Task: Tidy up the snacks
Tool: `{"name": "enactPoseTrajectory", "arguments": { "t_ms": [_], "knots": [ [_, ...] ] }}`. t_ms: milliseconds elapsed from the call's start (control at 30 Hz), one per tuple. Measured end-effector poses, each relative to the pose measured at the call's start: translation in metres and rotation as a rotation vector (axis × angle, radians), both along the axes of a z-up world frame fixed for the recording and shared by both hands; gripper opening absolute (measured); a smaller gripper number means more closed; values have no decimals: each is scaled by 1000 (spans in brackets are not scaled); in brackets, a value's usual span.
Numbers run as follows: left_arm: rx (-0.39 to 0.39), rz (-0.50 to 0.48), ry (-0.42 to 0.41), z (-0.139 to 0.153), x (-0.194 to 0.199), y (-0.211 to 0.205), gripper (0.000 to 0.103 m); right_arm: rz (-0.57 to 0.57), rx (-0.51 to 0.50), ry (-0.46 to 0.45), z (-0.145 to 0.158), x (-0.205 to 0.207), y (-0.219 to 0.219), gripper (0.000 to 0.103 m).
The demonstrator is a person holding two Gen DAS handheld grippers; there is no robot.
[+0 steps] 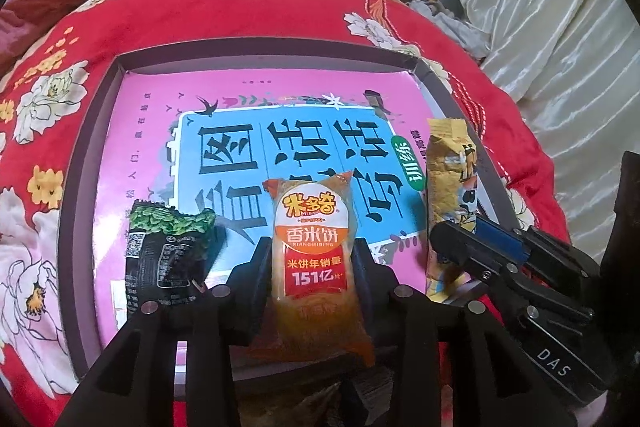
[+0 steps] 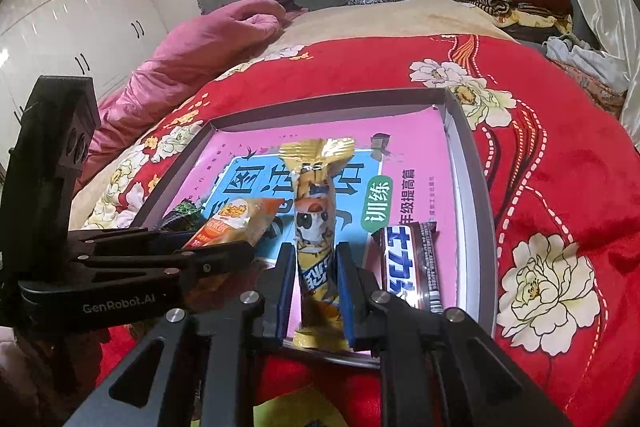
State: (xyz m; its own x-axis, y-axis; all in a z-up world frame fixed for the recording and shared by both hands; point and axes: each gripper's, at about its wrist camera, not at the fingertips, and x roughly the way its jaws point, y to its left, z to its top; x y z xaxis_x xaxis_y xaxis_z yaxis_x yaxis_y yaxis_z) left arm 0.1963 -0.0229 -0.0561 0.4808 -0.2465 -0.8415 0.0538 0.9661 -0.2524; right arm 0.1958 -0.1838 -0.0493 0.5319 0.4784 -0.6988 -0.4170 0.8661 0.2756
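- Four snacks lined up along the 6 o'clock edge of a shallow cardboard tray (image 1: 120, 115), apparently for a tidy row.
- Left gripper (image 1: 312, 267) narrowly closed around an orange rice cracker pack (image 1: 310, 247); pads seemingly easing off, so grip uncertain.
- Right gripper (image 2: 314, 279) clamped on a slim yellow snack stick (image 2: 316, 227), crimped foil end toward 12 o'clock.
- Crinkly green-black packet (image 1: 168, 251) at 9 o'clock of the cracker pack.
- Glossy brown chocolate bar (image 2: 412, 267) at 3 o'clock of the stick.
- Smooth pink book cover (image 1: 248, 91) lining the tray; plush red floral blanket (image 2: 560, 187) beneath.
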Motion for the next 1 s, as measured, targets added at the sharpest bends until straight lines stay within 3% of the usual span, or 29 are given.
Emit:
{"name": "enactPoseTrajectory", "arguments": {
  "t_ms": [533,1000],
  "knots": [
    [-16,40,-12,9,-2,15,48,8,26,-17,7,-3,-2,25],
    [-20,43,-30,21,-12,18,65,10,49,-40,13,-5,-5,33]
  ]
}}
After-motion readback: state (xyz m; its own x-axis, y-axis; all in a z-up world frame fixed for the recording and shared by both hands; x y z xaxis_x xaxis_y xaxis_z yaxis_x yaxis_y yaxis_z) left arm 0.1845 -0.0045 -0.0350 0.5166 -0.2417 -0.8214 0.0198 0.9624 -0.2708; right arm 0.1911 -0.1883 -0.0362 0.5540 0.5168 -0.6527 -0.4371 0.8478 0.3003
